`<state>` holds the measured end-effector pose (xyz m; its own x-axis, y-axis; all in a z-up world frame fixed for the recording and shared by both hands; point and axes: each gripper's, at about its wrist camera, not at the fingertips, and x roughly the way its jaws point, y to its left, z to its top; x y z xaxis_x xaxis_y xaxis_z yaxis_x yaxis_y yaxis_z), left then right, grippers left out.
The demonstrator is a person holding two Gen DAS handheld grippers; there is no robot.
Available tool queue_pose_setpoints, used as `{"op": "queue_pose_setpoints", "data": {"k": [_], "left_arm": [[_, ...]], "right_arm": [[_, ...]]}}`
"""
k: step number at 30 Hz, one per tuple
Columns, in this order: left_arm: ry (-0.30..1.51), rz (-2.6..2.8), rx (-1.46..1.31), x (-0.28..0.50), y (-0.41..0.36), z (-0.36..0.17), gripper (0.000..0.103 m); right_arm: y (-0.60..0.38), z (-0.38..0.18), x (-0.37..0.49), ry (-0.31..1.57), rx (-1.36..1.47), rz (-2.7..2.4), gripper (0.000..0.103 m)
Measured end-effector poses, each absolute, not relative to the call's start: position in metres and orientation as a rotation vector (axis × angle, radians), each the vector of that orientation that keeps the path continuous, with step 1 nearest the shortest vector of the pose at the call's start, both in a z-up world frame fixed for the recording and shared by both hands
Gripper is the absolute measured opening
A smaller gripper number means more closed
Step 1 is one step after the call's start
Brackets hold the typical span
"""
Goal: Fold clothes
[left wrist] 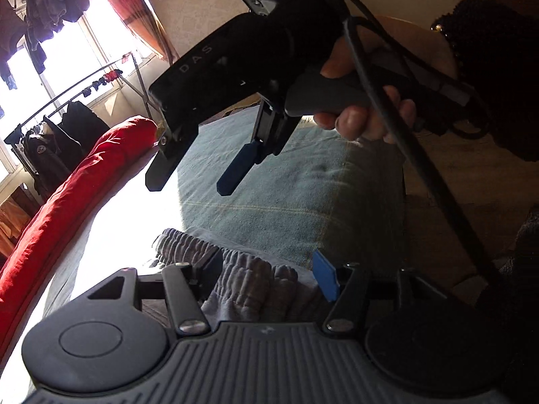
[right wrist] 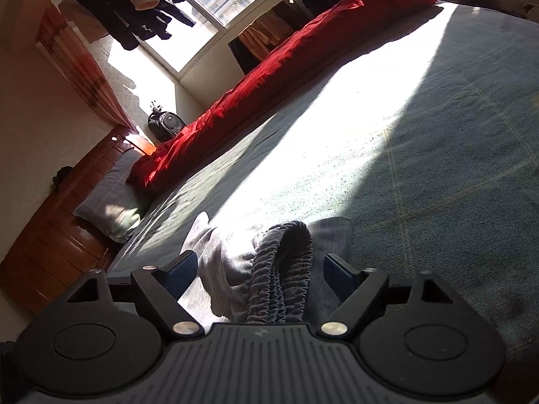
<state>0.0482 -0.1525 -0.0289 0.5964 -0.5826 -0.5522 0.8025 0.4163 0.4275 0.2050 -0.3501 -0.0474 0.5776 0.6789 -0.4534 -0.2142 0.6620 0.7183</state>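
Grey sweatpants (right wrist: 269,269) lie bunched on the green bedspread (right wrist: 438,168) – gathered elastic waistband toward both cameras, long axis unclear. Left gripper (left wrist: 266,276) and right gripper (right wrist: 259,272) both gape wide around the fabric, gripping nothing.

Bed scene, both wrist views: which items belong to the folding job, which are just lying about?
Job:
- grey sweatpants, elastic waistband between open fingers
- left gripper, open
- right gripper, open
- bed cover, work surface

Lying about:
- red duvet roll
- pillow
- clothes on rack
- hanging clothes
- black bag
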Motion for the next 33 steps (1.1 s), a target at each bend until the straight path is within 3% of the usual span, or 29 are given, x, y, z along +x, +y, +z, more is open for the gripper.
{"op": "queue_pose_setpoints", "data": {"k": [6, 8, 10, 13, 17, 19, 24, 32, 33], "left_arm": [[0.439, -0.829, 0.684, 0.064, -0.129, -0.03, 0.063], [0.469, -0.828, 0.655, 0.067, -0.126, -0.032, 0.064], [0.5, -0.827, 0.626, 0.071, -0.124, -0.032, 0.065], [0.546, -0.833, 0.591, 0.076, -0.122, -0.033, 0.066], [0.601, -0.864, 0.573, 0.08, -0.119, -0.04, 0.071], [0.615, -0.866, 0.589, 0.083, -0.119, -0.044, 0.071], [0.577, -0.898, 0.585, 0.077, -0.111, -0.03, 0.071], [0.57, -0.904, 0.537, 0.081, -0.115, -0.031, 0.071], [0.578, -0.895, 0.54, 0.081, -0.114, -0.035, 0.071]], "right_arm": [[-0.336, -0.061, 0.235, 0.841, 0.713, 0.654, 0.076], [-0.326, -0.073, 0.25, 0.865, 0.701, 0.658, 0.062], [-0.32, -0.077, 0.256, 0.869, 0.665, 0.641, 0.029], [-0.319, -0.067, 0.251, 0.815, 0.565, 0.605, 0.017], [-0.329, -0.062, 0.243, 0.814, 0.546, 0.583, 0.02], [-0.335, -0.065, 0.241, 0.832, 0.549, 0.565, 0.039], [-0.349, -0.049, 0.232, 0.795, 0.528, 0.516, 0.04], [-0.335, -0.033, 0.249, 0.777, 0.516, 0.5, 0.049], [-0.337, -0.037, 0.248, 0.785, 0.533, 0.504, 0.054]]}}
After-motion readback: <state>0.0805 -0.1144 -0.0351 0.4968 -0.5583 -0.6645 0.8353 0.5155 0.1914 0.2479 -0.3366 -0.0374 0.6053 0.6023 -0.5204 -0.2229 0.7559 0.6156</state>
